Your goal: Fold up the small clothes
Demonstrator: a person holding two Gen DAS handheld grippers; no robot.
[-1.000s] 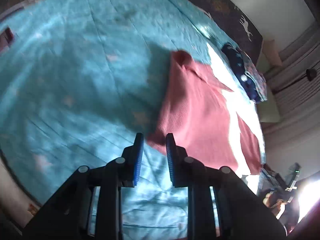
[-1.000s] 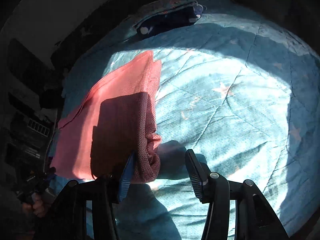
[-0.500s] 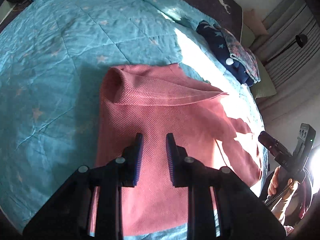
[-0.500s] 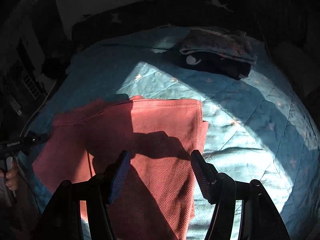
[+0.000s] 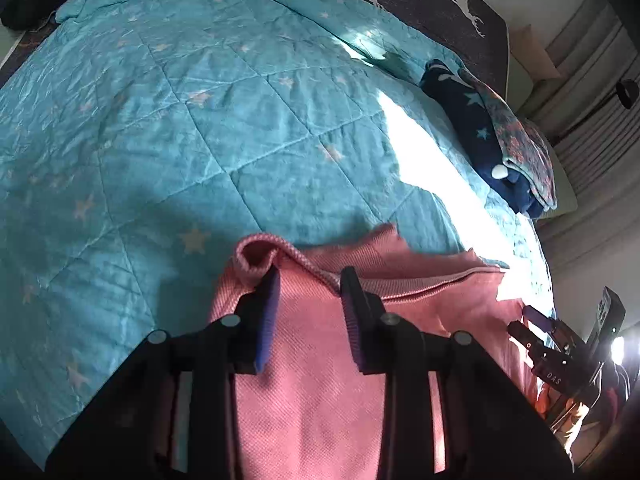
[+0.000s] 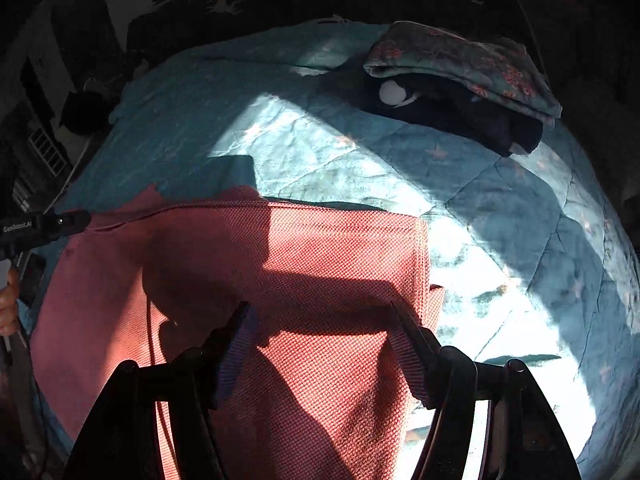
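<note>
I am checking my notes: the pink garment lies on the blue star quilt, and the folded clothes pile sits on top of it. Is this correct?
Not quite. The folded clothes pile sits apart from the pink garment, directly on the blue star quilt, as the right wrist view shows.

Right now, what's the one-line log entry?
pink garment flat on quilt | left gripper open | right gripper open | nothing held

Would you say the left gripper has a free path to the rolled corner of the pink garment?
Probably yes: the left gripper hovers open at the pink garment, nothing covering its rolled corner.
</note>
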